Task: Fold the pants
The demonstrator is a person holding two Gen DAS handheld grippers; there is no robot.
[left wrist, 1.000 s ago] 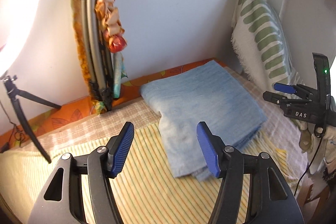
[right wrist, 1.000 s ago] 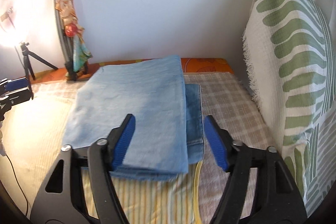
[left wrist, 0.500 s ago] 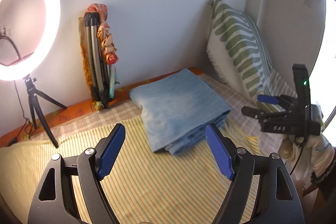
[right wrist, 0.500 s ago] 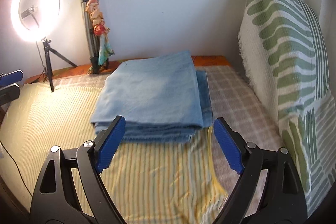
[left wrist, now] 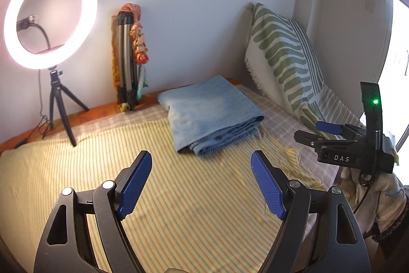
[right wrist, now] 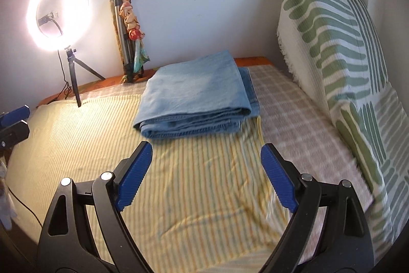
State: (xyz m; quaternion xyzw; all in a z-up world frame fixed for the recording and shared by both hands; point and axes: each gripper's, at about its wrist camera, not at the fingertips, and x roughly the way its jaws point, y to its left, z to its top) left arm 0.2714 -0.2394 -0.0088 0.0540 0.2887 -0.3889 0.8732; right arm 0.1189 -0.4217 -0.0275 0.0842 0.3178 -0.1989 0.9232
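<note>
Yellow striped cloth covers the bed (right wrist: 199, 196), with a checked weave along the far and right-hand side. Large pillow (right wrist: 340, 47), cream with green bands and a fringed edge, leans upright in the right corner. Pants (right wrist: 196, 96), pale blue denim, lie folded into a flat rectangular stack toward the back of the bed, stitched hems facing the cameras, just beside the checked strip. Ring light (left wrist: 48, 14), lit, stands on a small black tripod at back left; a folded tripod (left wrist: 125, 60) wrapped in patterned fabric leans on the wall beside it.

Left gripper (left wrist: 202, 183): jaws spread wide, ribbed blue pads bare, holding nothing, above the striped cloth and well apart from the pants. Right gripper (right wrist: 204, 175): likewise wide open and empty, near the stack's front edge without touching it.
</note>
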